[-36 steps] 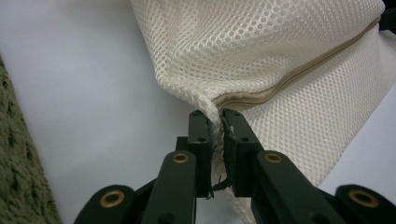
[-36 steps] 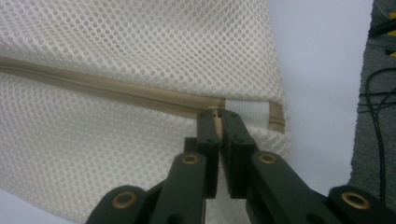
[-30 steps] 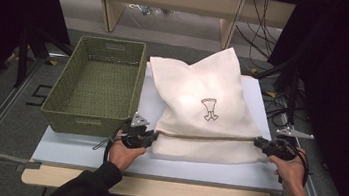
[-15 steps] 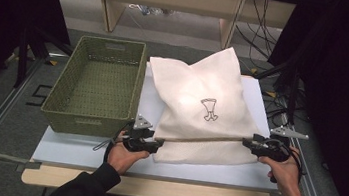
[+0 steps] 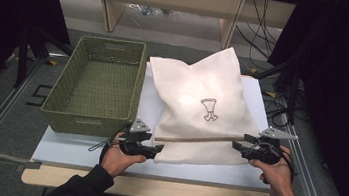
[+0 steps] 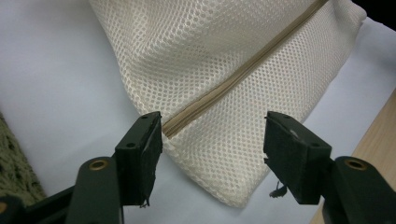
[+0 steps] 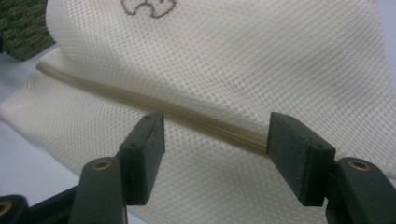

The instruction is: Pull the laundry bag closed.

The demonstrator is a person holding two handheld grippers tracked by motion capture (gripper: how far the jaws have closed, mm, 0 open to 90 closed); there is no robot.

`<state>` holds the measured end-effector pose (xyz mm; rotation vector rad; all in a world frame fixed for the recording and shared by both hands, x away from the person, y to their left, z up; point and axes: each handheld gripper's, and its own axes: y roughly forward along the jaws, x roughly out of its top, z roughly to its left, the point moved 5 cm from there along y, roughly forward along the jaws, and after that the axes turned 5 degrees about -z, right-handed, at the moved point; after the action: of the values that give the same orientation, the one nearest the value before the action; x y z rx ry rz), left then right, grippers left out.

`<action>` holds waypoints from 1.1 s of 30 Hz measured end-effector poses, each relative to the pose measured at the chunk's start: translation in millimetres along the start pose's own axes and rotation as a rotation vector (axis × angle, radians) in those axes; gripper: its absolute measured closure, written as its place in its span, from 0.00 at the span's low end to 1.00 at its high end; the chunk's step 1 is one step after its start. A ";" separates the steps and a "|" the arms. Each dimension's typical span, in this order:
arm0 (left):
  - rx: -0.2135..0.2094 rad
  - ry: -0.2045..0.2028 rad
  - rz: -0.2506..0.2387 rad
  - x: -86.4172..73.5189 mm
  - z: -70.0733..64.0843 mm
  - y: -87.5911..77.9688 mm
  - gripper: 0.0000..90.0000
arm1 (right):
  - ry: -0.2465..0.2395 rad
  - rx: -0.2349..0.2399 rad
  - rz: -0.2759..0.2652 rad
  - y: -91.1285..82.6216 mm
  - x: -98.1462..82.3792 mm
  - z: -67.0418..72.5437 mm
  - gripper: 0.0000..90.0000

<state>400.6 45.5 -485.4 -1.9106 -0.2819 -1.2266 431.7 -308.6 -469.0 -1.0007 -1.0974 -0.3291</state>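
Here the person's two forearms came in from the near edge of the table [image 5: 80,152], one hand at each near corner of a cream mesh bag [image 5: 201,106]. The left gripper [image 5: 153,149] lay low and level, pointing right at the bag's near left corner. Its jaws had just been opening and stood apart, the corner between them with the left jaw just beside the end of the tan band [image 6: 243,72] and the right jaw clear of the cloth. The right gripper [image 5: 237,146] pointed left at the near right corner, the hand behind it slightly raised. Its jaws had also just been opening and stood wide, with the band's other end between them, not pinched.

The bag lay flat on the white table top, right of centre, turned at a slant with one corner reaching far. The band ran across its near part from gripper to gripper. A small dark drawing [image 5: 208,108] sat at its middle. A green woven basket [image 5: 92,118] stood to its left.
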 end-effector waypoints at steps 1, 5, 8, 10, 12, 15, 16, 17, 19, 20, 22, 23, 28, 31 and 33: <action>-0.003 -0.001 -0.002 -0.1 -0.2 -0.8 0.40 | -0.004 0.017 0.003 1.0 0.2 3.7 0.42; -0.007 0.017 -0.001 -1.8 -2.3 -4.5 0.39 | -0.014 0.036 -0.014 4.4 0.8 19.3 0.40; -0.017 0.022 0.002 -3.0 -3.3 -6.6 0.39 | -0.029 0.054 -0.009 6.0 -0.4 25.8 0.40; -0.005 0.033 0.003 -5.6 -3.6 -9.6 0.38 | -0.071 0.079 0.011 8.2 -3.4 36.1 0.39; -0.012 0.034 0.002 -7.2 -3.8 -10.9 0.37 | -0.056 0.099 0.022 10.2 -6.0 43.7 0.38; -0.007 0.049 0.007 -10.1 -3.7 -13.7 0.37 | -0.085 0.115 0.050 12.6 -10.3 51.6 0.37; -0.003 0.056 0.008 -10.8 -3.6 -14.6 0.37 | -0.090 0.131 0.052 14.2 -12.1 54.2 0.37; 0.003 0.062 0.011 -11.2 -3.1 -15.1 0.36 | -0.116 0.118 0.061 14.7 -13.7 54.1 0.37; -0.007 0.062 0.016 -12.3 -3.6 -15.9 0.36 | -0.126 0.132 0.070 17.0 -16.4 56.1 0.37; -0.012 0.065 0.025 -13.0 -3.9 -16.9 0.35 | -0.116 0.142 0.077 17.3 -18.1 58.6 0.37; -0.012 0.072 0.021 -14.2 -6.0 -17.2 0.35 | -0.122 0.136 0.085 15.8 -19.1 60.1 0.37; -0.015 0.077 0.020 -14.4 -6.7 -17.3 0.35 | -0.128 0.140 0.078 15.5 -19.5 61.1 0.36; -0.013 0.084 0.009 -13.9 -10.2 -19.3 0.32 | -0.104 0.169 0.066 12.6 -21.9 66.6 0.36; -0.021 0.075 0.003 -15.2 -11.8 -22.4 0.31 | -0.116 0.152 0.064 10.6 -23.5 63.8 0.36; -0.023 0.074 0.008 -17.5 -12.7 -24.2 0.31 | -0.112 0.155 0.054 8.1 -24.6 63.6 0.36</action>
<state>369.8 55.5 -485.2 -1.8800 -0.2219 -1.2974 388.6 -258.8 -488.2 -0.9180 -1.1764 -0.1430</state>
